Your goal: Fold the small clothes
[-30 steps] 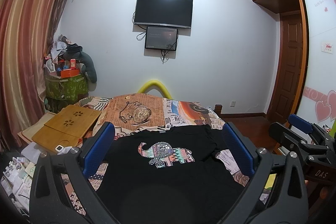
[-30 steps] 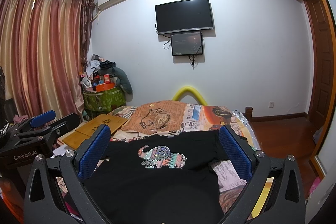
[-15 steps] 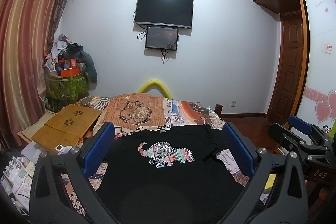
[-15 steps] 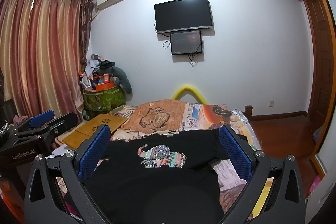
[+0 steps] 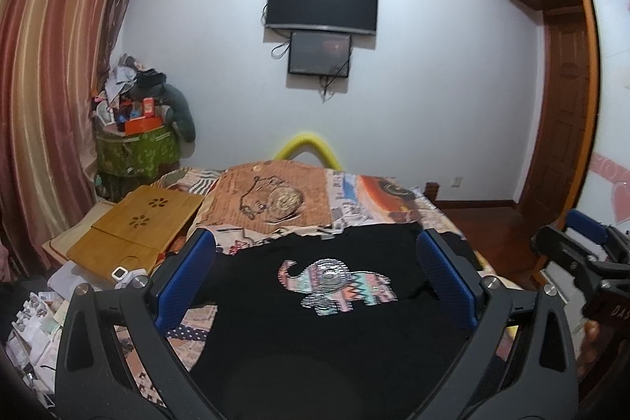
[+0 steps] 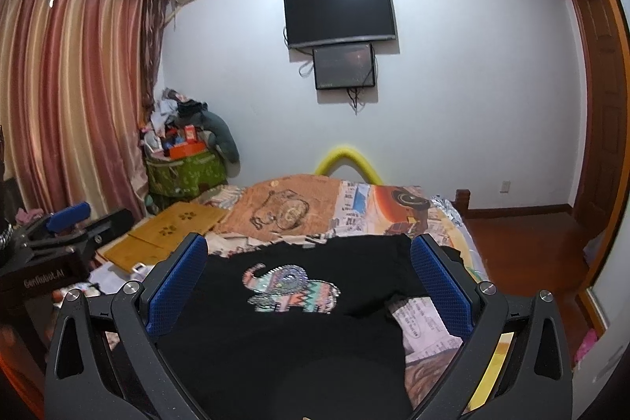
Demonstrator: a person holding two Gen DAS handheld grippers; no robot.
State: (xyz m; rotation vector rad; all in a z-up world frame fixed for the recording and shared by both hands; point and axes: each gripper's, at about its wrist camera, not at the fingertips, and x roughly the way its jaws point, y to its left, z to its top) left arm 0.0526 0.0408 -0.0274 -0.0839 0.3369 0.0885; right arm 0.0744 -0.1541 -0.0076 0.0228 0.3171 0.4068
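Observation:
A small black T-shirt (image 5: 315, 333) with a patterned elephant print (image 5: 334, 280) lies spread flat on the bed, also in the right wrist view (image 6: 283, 337). My left gripper (image 5: 315, 262) is open and empty, held above the near part of the shirt with its blue pads wide apart. My right gripper (image 6: 309, 266) is open and empty too, above the same shirt. Each gripper shows at the side of the other's view: the right one (image 5: 582, 243) and the left one (image 6: 67, 227).
The bed has a patterned cover (image 5: 354, 191). A bamboo lap tray (image 5: 138, 223) lies at its left edge, with clutter on the floor (image 5: 35, 325). A green bin piled with things (image 5: 138, 144) stands by the curtain. A wooden door (image 6: 602, 128) is at right.
Both grippers have shifted slightly, the view tilting a little. The shirt has not moved and both grippers stay open.

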